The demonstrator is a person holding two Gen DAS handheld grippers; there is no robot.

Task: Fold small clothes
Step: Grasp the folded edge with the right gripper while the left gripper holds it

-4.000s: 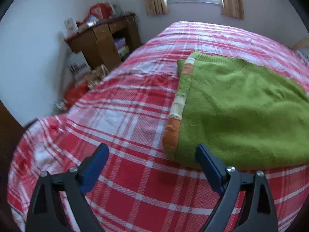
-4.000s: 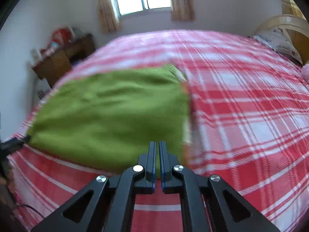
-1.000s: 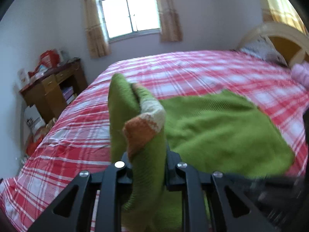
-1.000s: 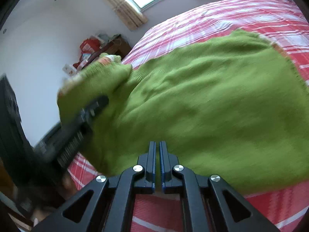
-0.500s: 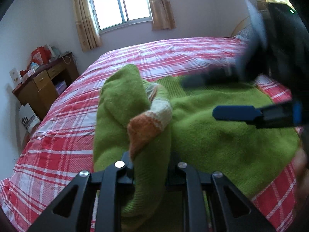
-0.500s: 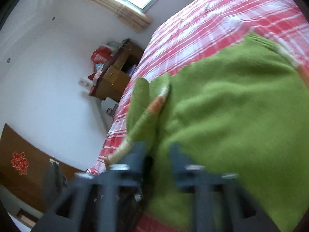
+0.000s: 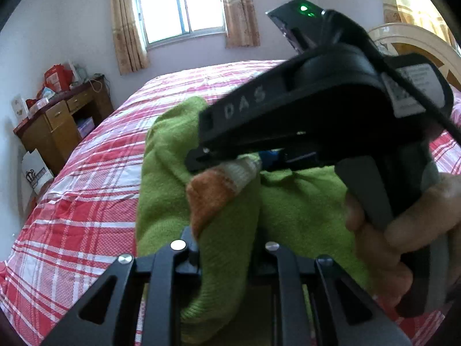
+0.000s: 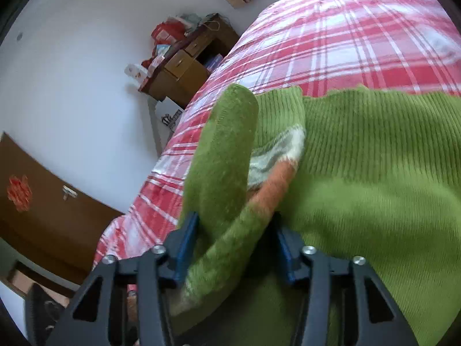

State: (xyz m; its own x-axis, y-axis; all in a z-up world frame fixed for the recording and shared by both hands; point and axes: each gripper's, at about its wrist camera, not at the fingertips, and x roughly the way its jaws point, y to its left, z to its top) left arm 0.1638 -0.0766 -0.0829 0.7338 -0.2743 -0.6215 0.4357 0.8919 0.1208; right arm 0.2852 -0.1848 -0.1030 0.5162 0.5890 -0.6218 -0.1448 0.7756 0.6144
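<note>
A green knit sweater (image 7: 302, 216) lies on the red plaid bed (image 7: 86, 187). Its edge with the orange and white band (image 7: 213, 190) is bunched up and lifted. My left gripper (image 7: 226, 245) is shut on that bunched fold, which hides its pads. In the left wrist view my right gripper (image 7: 219, 158) reaches in from the right, held by a hand (image 7: 403, 230), its tips at the same fold. In the right wrist view the right gripper (image 8: 234, 239) has the green fold (image 8: 224, 173) and the band (image 8: 273, 184) between its blue pads, and its jaws are closing.
A wooden desk (image 7: 63, 121) with clutter stands left of the bed, a white box on the floor beside it. A window (image 7: 178, 5) is behind, a headboard (image 7: 417, 43) at far right. A brown door (image 8: 43, 216) shows low left. Bare plaid sheet (image 8: 345, 43) lies beyond the sweater.
My right gripper swung left from the sweater's flat body to the lifted fold and went from shut to open around it. The left gripper kept its hold and barely moved.
</note>
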